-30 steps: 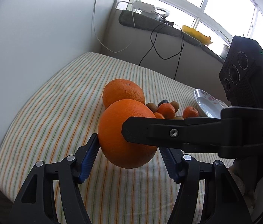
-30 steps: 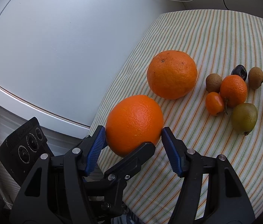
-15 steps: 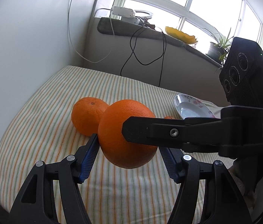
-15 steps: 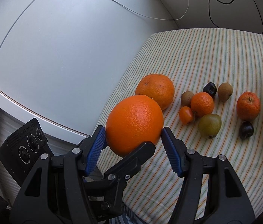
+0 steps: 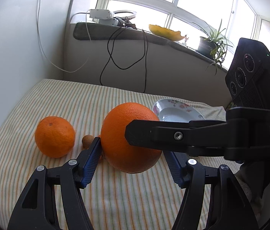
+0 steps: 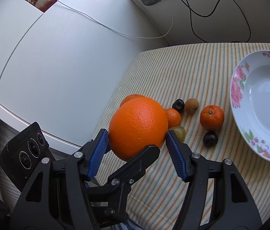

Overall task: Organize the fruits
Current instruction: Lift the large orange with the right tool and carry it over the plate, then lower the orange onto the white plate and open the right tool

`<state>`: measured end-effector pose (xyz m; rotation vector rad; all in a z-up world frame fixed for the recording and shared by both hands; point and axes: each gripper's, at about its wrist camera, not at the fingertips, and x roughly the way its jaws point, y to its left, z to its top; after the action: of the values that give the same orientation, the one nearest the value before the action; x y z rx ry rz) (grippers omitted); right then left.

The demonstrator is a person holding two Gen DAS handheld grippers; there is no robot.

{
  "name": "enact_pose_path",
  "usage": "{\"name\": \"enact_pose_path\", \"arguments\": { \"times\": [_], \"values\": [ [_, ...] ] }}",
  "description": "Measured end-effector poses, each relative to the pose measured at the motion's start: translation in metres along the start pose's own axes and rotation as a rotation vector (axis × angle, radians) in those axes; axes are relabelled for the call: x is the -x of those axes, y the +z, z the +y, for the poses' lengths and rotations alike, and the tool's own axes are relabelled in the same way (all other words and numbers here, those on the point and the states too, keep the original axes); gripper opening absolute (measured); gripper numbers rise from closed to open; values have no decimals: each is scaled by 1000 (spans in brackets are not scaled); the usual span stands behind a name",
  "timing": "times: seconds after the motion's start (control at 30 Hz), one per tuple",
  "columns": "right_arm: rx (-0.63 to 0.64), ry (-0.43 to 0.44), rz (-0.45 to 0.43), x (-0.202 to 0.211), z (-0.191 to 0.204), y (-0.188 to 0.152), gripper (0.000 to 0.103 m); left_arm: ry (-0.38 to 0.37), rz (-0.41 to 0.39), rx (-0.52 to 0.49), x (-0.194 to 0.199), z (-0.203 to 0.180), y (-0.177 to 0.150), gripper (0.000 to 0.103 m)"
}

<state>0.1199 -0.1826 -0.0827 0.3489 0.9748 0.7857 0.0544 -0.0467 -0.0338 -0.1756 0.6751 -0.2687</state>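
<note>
One large orange (image 5: 115, 134) (image 6: 136, 124) hangs above the striped cloth, gripped from two sides. My left gripper (image 5: 131, 153) has its blue pads pressed on the orange's flanks. My right gripper (image 6: 136, 134) is shut on the same orange, and its black finger (image 5: 154, 136) crosses the fruit's front. A second orange (image 5: 54, 136) lies on the cloth to the left. Small fruits lie beyond: a mandarin (image 6: 212, 117), two dark plums (image 6: 210, 139), a brown fruit (image 6: 191, 105) and a green one (image 6: 179, 132). A flowered white plate (image 6: 236, 88) stands empty at right.
The striped tablecloth (image 5: 115, 201) covers a table set against a white wall at left. Black and white cables (image 5: 112, 57) hang from the windowsill behind. A potted plant (image 5: 209, 46) and a yellow dish (image 5: 165, 31) sit on the sill.
Both grippers have carried the orange rightward and a little higher. The second orange and small fruits have slid left in view, and the plate has come closer.
</note>
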Motion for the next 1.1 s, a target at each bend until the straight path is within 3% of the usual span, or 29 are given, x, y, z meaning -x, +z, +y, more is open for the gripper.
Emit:
{"name": "enact_pose_path", "arguments": {
  "times": [0.6,1.1],
  "values": [
    [-78,-82,-86,77,-65,-1,66,-100,42,-72,-58,-74,17,64],
    [-142,-124,-108,90,-122,6,66,-131,104,-104,-110,-112,24,64]
  ]
}}
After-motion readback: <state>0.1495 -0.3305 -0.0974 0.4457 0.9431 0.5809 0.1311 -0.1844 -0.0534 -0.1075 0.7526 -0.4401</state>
